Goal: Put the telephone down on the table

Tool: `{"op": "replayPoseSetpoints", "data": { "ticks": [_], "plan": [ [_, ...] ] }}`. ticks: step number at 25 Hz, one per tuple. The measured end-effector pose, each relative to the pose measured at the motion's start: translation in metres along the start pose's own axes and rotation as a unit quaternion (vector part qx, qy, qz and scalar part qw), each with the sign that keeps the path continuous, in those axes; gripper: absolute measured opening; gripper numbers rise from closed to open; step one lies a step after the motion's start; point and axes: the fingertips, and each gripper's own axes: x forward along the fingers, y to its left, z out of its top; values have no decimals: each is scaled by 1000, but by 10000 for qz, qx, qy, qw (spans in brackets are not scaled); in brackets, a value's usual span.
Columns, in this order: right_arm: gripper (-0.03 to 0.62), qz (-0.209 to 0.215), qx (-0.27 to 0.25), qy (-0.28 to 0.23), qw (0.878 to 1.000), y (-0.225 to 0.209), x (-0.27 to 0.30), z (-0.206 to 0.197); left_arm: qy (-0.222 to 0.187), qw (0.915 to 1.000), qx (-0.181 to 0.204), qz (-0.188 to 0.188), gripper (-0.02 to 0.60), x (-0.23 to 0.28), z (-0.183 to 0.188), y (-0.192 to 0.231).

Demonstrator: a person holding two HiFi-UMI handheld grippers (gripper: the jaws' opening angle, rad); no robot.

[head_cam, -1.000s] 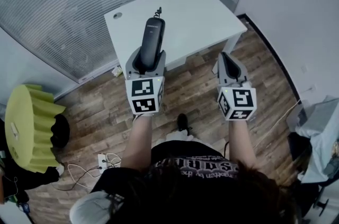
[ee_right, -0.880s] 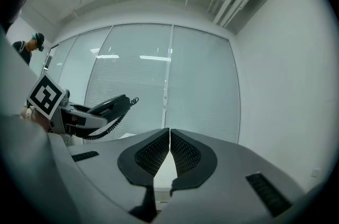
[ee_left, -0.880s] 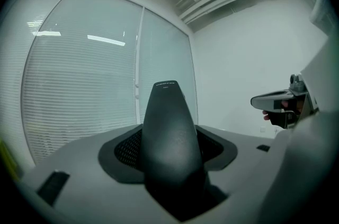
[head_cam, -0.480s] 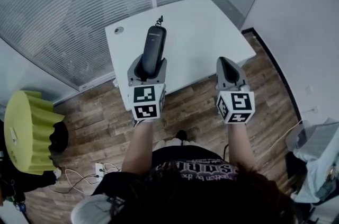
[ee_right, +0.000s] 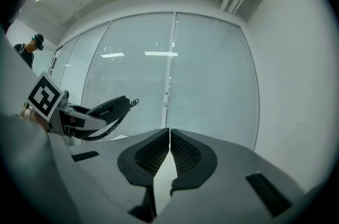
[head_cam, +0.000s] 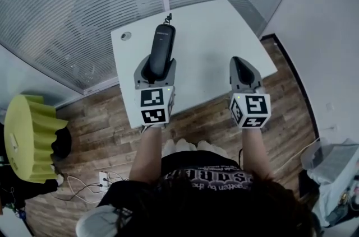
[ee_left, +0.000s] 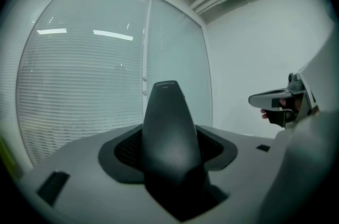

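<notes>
- You are facing the white table (head_cam: 207,34), and nothing is lying on its top as far as the head view shows, so the placing is not yet done.
- You are holding the black telephone handset (head_cam: 161,46) in the air over the table's near left part, its far end pointing away from you.
- Your left gripper (head_cam: 155,68) is clamping its 2 jaws on the handset's lower half; lowering it to the tabletop and letting go are, by my judgement, the only 2 steps remaining.
- Your right gripper (head_cam: 240,65) is hovering well apart to the right, its jaws pressing together on nothing.
- The coiled cord (ee_right: 106,125) is hanging from the handset's far end.
</notes>
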Motion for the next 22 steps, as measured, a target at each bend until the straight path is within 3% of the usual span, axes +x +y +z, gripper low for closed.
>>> {"op": "replayPoseSetpoints", "data": {
  "ticks": [12,22],
  "plan": [
    [31,308,171,56,9994,-21,50,-12,212,9990,-29,382,270,33,-7,9],
    [31,975,87,46,9952,-66,102,-14,307,9947,-123,978,270,78,-1,-11]
  ]
}}
